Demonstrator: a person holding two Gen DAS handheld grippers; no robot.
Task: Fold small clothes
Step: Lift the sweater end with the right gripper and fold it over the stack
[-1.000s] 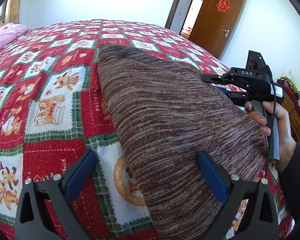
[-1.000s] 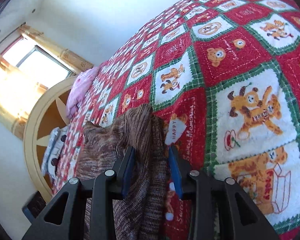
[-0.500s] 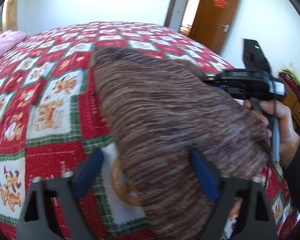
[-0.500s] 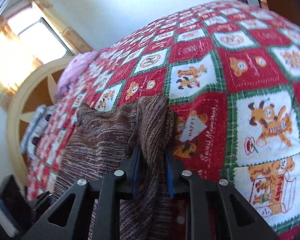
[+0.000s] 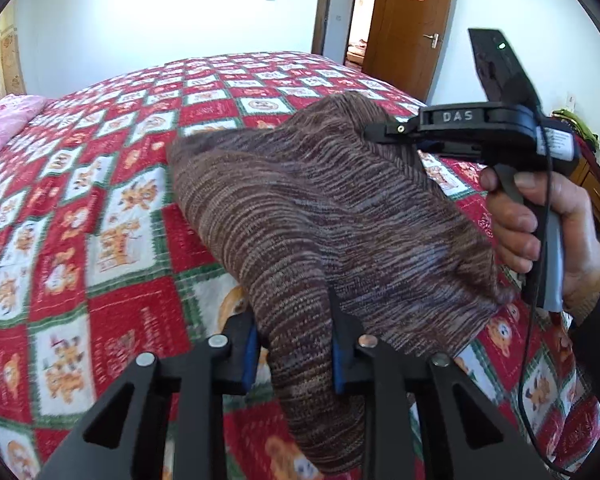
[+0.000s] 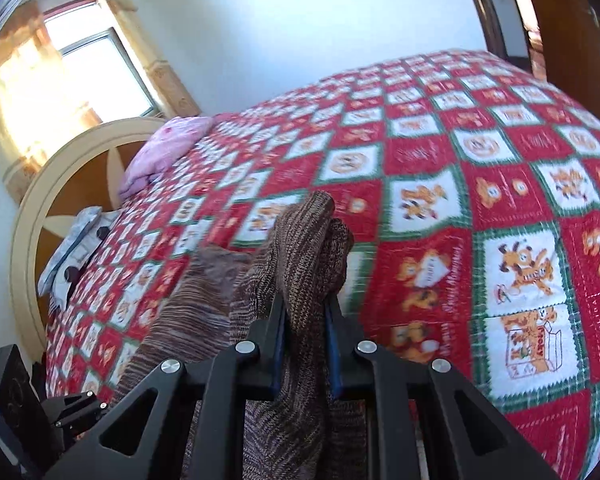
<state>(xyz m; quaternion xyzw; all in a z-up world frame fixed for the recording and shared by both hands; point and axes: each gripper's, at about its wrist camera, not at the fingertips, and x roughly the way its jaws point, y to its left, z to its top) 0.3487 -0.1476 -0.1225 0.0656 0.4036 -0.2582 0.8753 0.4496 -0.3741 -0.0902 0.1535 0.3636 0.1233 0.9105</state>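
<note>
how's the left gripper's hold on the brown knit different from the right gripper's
The left gripper pinches a wide fold of the brown knit garment at its near edge. The right gripper pinches a narrower bunch at the far end, and fabric pokes up past its fingertips. Both are shut on the garment, lifting it above the bedspread.

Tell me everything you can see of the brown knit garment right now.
The brown knit garment is a ribbed, mottled brown-and-grey knit, soft and bunched. It is lifted partly off the red patchwork bedspread. The left gripper is shut on its near edge; the right gripper is shut on another bunched edge, cloth poking up past it.
</note>
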